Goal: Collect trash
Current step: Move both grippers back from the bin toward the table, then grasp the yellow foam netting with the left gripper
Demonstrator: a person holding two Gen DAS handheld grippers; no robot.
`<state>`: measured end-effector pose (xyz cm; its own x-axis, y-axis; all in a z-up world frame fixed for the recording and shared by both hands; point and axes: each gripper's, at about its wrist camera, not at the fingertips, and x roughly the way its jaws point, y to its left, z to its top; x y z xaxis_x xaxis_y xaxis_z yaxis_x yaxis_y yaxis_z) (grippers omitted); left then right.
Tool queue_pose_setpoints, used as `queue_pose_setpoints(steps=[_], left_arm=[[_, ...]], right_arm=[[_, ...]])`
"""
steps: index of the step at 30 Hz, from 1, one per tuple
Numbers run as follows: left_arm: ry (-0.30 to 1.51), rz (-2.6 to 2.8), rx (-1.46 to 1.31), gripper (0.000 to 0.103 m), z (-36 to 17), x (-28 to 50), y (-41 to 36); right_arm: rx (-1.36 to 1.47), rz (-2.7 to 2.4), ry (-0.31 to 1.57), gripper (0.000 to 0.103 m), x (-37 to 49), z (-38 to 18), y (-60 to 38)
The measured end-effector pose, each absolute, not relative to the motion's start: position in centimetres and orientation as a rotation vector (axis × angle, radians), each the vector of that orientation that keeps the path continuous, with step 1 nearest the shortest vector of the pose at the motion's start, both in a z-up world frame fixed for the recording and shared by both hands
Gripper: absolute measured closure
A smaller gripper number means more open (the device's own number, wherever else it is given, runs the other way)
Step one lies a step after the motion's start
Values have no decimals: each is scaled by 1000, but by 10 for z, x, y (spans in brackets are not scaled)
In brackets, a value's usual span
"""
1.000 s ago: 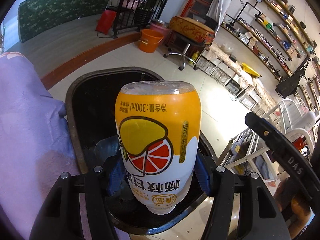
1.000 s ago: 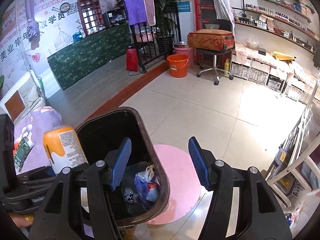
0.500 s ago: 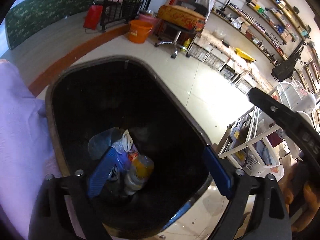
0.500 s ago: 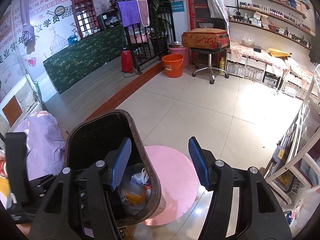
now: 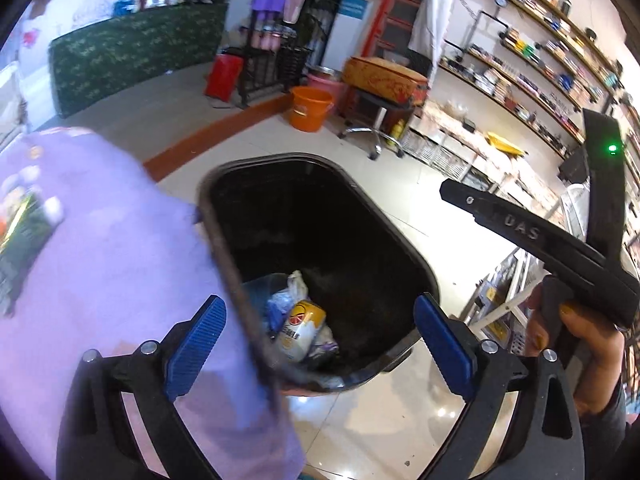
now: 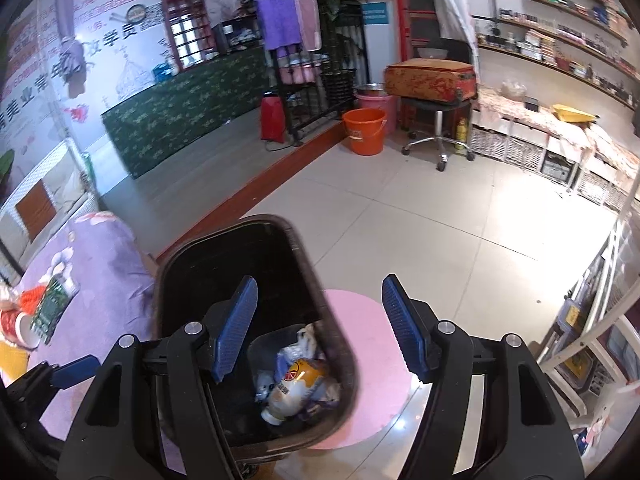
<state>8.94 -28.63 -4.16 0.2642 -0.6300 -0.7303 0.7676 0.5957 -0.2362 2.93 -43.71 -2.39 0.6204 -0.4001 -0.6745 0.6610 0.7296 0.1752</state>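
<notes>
While the orange bottle (image 5: 301, 330) lies among the bags at the bottom of the black bin (image 5: 256, 320), the left tool (image 5: 316, 346) opens wide and empty, the right tool (image 6: 318, 328) opening empty too; next, lift clear of the rim before reaching for more trash.

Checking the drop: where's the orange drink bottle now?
In both wrist views, the orange drink bottle lies at the bottom of the black bin, among plastic bags.

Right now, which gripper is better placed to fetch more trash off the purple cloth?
Probably the left gripper: its opening jaws hold nothing, and the purple cloth-covered surface lies directly under its left finger. The right gripper, also opening and holding nothing, hangs over the black trash bin.
</notes>
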Motion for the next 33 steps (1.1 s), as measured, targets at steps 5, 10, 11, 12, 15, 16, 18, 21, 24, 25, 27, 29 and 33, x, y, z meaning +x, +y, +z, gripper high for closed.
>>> queue_pose_setpoints(steps=[5,10,11,12,15,16,18,21,24,25,27,29,33], left_arm=[[878,-872,110,9,-39,95,-251],[864,-764,68,9,-38,100,-217],[865,-749,59,9,-38,100,-211],[867,-732,47,9,-38,102,-204],[851,-681,22,9,-36,104,-183],[842,-651,30,9,-35,104,-176],[835,-609,29,9,-35,106,-163],[843,-557,-21,9,-39,112,-130],[835,-490,-43,9,-40,115,-106],[833,-465,-47,9,-40,116,-98],[834,-437,-65,9,-42,119,-82],[831,-401,-82,9,-43,123,-65],[815,-343,-100,9,-40,128,-35]], right_arm=[[419,-547,674,38,53,-25,-409],[398,-446,707,38,77,-29,-375],[394,-426,712,38,82,-30,-368],[389,-404,717,38,86,-30,-361],[366,-333,730,38,102,-31,-337],[361,-312,736,38,107,-31,-330],[350,-264,750,38,117,-32,-313],[326,-203,759,38,129,-31,-290],[304,-140,770,38,140,-31,-267],[298,-121,774,38,143,-31,-260],[282,-91,782,38,149,-30,-248],[270,-62,789,38,154,-31,-241],[247,-19,793,38,163,-28,-222]])
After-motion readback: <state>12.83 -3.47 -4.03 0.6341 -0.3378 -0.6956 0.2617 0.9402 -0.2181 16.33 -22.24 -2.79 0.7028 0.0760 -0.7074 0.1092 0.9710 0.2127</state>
